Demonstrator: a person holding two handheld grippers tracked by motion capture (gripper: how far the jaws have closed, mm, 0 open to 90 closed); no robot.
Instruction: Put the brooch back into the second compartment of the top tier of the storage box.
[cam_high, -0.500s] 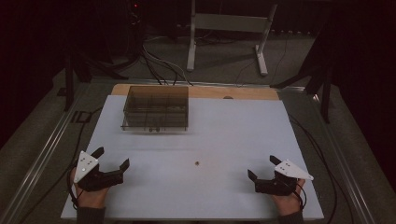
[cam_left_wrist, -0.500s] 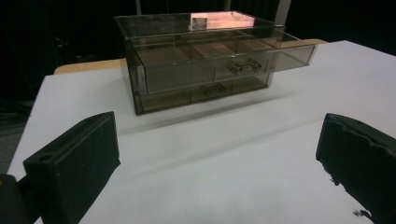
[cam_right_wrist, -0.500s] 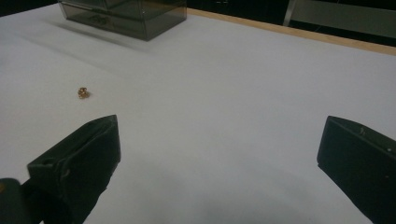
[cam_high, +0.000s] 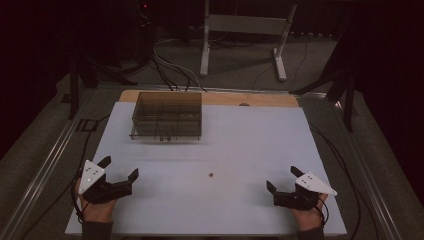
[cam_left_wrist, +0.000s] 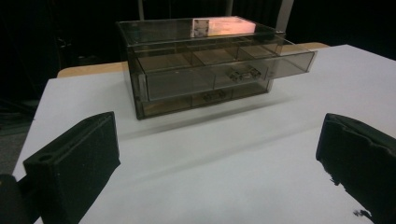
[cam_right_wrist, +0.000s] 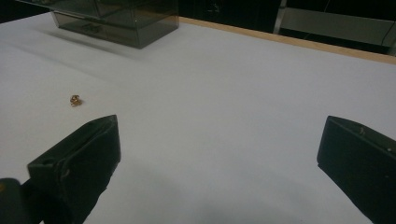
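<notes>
A smoky see-through drawer box (cam_high: 166, 116) stands at the back left of the white table (cam_high: 260, 140). In the left gripper view the box (cam_left_wrist: 205, 65) has its top drawer pulled partly out, above a lower drawer that sits in. A tiny gold-coloured object (cam_high: 211, 175) lies near the table's front middle; it appears at the left of the right gripper view (cam_right_wrist: 75, 100). My left gripper (cam_high: 120, 167) rests near the front left, open and empty (cam_left_wrist: 217, 135). My right gripper (cam_high: 282, 178) rests near the front right, open and empty too (cam_right_wrist: 219, 128).
A wooden strip (cam_high: 260, 99) runs along the table's far edge. Behind it stands a metal frame (cam_high: 240, 30), with cables (cam_high: 170, 70) on the floor. A rail (cam_high: 45, 170) runs beside the table's left edge.
</notes>
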